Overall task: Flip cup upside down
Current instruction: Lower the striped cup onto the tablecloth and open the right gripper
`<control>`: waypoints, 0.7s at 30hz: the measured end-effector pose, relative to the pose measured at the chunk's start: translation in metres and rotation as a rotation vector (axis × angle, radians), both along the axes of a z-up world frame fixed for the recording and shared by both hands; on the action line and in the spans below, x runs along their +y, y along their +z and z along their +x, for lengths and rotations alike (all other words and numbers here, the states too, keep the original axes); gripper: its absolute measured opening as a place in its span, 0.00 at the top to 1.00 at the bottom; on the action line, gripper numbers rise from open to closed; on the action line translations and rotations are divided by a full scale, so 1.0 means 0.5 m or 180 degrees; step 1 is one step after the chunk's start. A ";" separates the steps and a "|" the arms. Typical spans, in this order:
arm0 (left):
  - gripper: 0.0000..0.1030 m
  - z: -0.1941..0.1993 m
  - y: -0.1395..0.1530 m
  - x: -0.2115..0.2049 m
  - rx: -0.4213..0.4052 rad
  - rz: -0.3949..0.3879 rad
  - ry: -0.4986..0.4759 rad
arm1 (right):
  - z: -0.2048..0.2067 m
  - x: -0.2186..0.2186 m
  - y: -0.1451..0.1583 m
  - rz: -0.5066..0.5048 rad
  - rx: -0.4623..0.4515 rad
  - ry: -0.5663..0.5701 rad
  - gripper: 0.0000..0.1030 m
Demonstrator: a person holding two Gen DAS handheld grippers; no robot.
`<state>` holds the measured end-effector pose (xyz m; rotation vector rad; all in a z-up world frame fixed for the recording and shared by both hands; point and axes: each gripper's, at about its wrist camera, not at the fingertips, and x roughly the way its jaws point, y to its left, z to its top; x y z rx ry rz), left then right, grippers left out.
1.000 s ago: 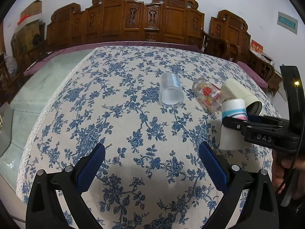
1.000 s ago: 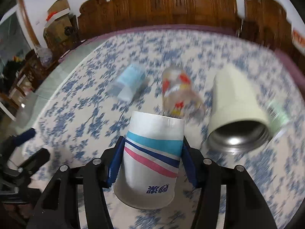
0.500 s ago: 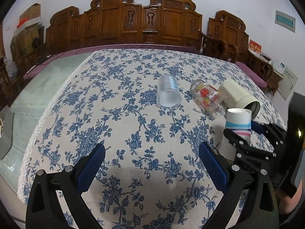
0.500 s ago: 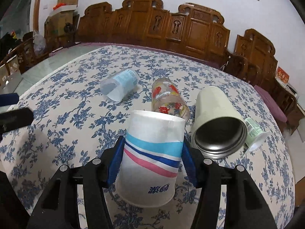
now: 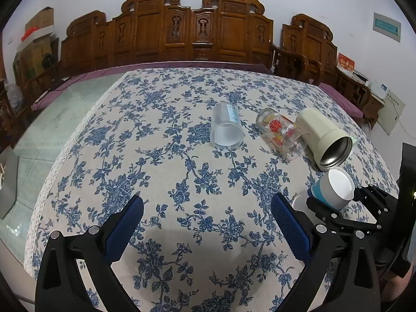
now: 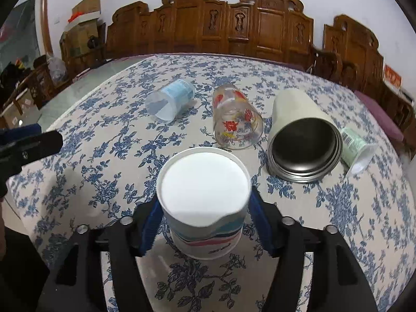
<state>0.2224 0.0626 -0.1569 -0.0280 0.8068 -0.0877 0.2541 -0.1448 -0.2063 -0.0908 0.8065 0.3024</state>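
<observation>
My right gripper [image 6: 205, 226] is shut on a white paper cup [image 6: 204, 195] with blue and pink stripes. The cup is upside down, its white base facing up and tilted towards the camera, its mouth low over the tablecloth. In the left wrist view the paper cup [image 5: 332, 189] and the right gripper [image 5: 338, 202] are at the right edge. My left gripper [image 5: 208, 223] is open and empty above the near part of the table.
Lying on their sides on the blue-flowered tablecloth [image 5: 182, 182]: a clear plastic cup [image 6: 170, 101], a printed glass [image 6: 236, 118], a cream steel tumbler [image 6: 303, 135] and a small green cup [image 6: 357, 148]. Carved wooden chairs [image 5: 197, 36] stand behind the table.
The right gripper has tipped the paper cup so that its base now faces the camera, and has lowered it towards the cloth. The left gripper has stayed in place.
</observation>
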 end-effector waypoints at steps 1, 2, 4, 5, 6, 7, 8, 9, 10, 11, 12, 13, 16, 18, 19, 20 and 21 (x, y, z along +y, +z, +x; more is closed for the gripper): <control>0.08 -0.001 -0.001 -0.001 -0.0002 0.0003 -0.0004 | -0.002 -0.005 0.003 0.0048 0.0011 -0.0008 0.27; 0.08 -0.002 0.000 -0.002 -0.0005 0.0008 -0.0010 | -0.003 -0.007 0.006 0.0073 0.0013 -0.0013 0.27; 0.08 -0.004 0.002 -0.006 -0.0017 0.0028 -0.0014 | -0.008 -0.012 0.013 0.0117 0.0023 -0.0007 0.27; 0.08 -0.005 0.003 -0.008 -0.0022 0.0037 -0.0016 | -0.010 -0.015 0.017 0.0137 0.0025 -0.0009 0.25; 0.08 -0.008 0.004 -0.011 -0.0030 0.0056 -0.0014 | -0.013 -0.019 0.021 0.0163 0.0026 -0.0014 0.24; 0.08 -0.010 0.004 -0.013 -0.0032 0.0071 -0.0013 | -0.017 -0.025 0.027 0.0195 0.0020 -0.0024 0.21; 0.08 -0.012 0.005 -0.015 -0.0035 0.0082 -0.0010 | -0.021 -0.029 0.031 0.0216 0.0011 -0.0035 0.18; 0.08 -0.014 0.006 -0.017 -0.0039 0.0096 -0.0006 | -0.025 -0.034 0.036 0.0235 -0.0001 -0.0046 0.17; 0.08 -0.017 0.007 -0.019 -0.0045 0.0111 -0.0002 | -0.031 -0.040 0.042 0.0251 -0.0013 -0.0061 0.15; 0.08 -0.020 0.010 -0.021 -0.0050 0.0132 0.0008 | -0.035 -0.044 0.047 0.0261 -0.0024 -0.0073 0.13; 0.08 -0.023 0.012 -0.024 -0.0052 0.0157 0.0025 | -0.040 -0.049 0.051 0.0273 -0.0032 -0.0084 0.12; 0.08 -0.026 0.015 -0.026 -0.0060 0.0169 0.0036 | -0.046 -0.055 0.057 0.0295 -0.0044 -0.0096 0.10; 0.08 -0.038 0.026 -0.030 -0.0078 0.0196 0.0124 | -0.063 -0.069 0.074 0.0341 -0.0088 -0.0121 0.03; 0.08 -0.052 0.034 -0.037 -0.0106 0.0221 0.0138 | -0.076 -0.079 0.085 0.0380 -0.0109 -0.0132 0.02; 0.08 -0.058 0.036 -0.041 -0.0107 0.0248 0.0144 | -0.079 -0.083 0.089 0.0399 -0.0107 -0.0136 0.02; 0.08 -0.063 0.038 -0.045 -0.0105 0.0280 0.0150 | -0.083 -0.087 0.094 0.0414 -0.0113 -0.0144 0.02; 0.08 -0.070 0.040 -0.049 -0.0104 0.0316 0.0160 | -0.090 -0.093 0.100 0.0427 -0.0129 -0.0164 0.02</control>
